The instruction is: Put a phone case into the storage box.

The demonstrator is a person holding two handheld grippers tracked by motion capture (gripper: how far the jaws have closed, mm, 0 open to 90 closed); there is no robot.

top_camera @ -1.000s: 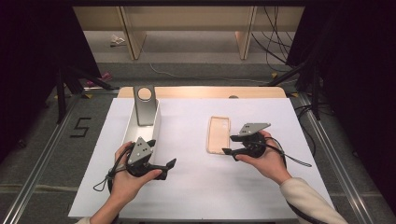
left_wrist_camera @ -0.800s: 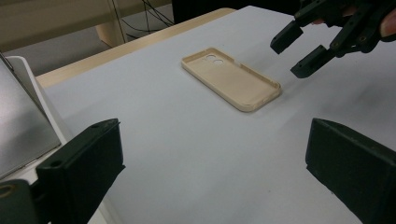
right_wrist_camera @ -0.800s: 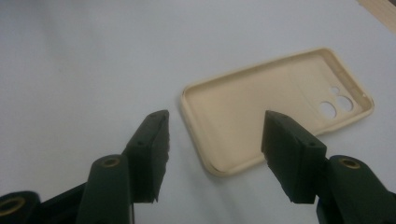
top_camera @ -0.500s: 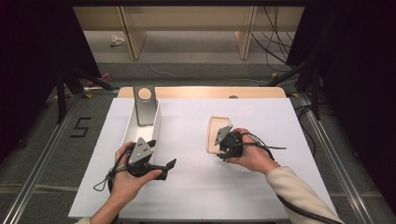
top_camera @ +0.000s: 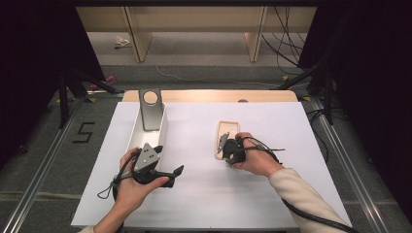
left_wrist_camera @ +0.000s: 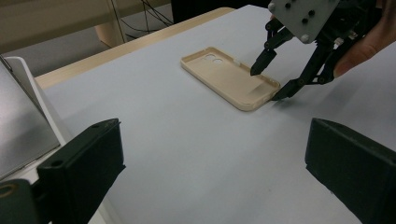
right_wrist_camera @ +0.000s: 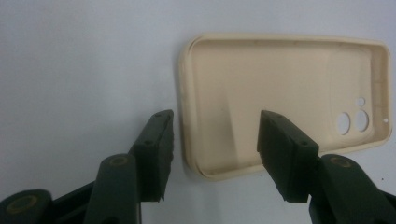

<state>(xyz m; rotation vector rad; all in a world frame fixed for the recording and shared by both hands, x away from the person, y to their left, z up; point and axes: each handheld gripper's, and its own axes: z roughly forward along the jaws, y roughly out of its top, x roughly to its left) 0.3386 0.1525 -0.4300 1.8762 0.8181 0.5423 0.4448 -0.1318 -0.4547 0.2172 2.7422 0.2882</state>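
Right hand-held gripper (top_camera: pixel 224 151) had slid over to the phone case (top_camera: pixel 226 136), jaws just narrowing astride its end rim, still unpinched; I judged grasp imminent.

The right gripper (top_camera: pixel 224 151) has been brought in from just right of the beige phone case (top_camera: pixel 226 136) and tipped down over its near end. Its jaws have just been closing and now straddle the case's near corner, one tip inside the shell, one outside on the white tabletop (top_camera: pixel 291 145), rim not pinched yet.
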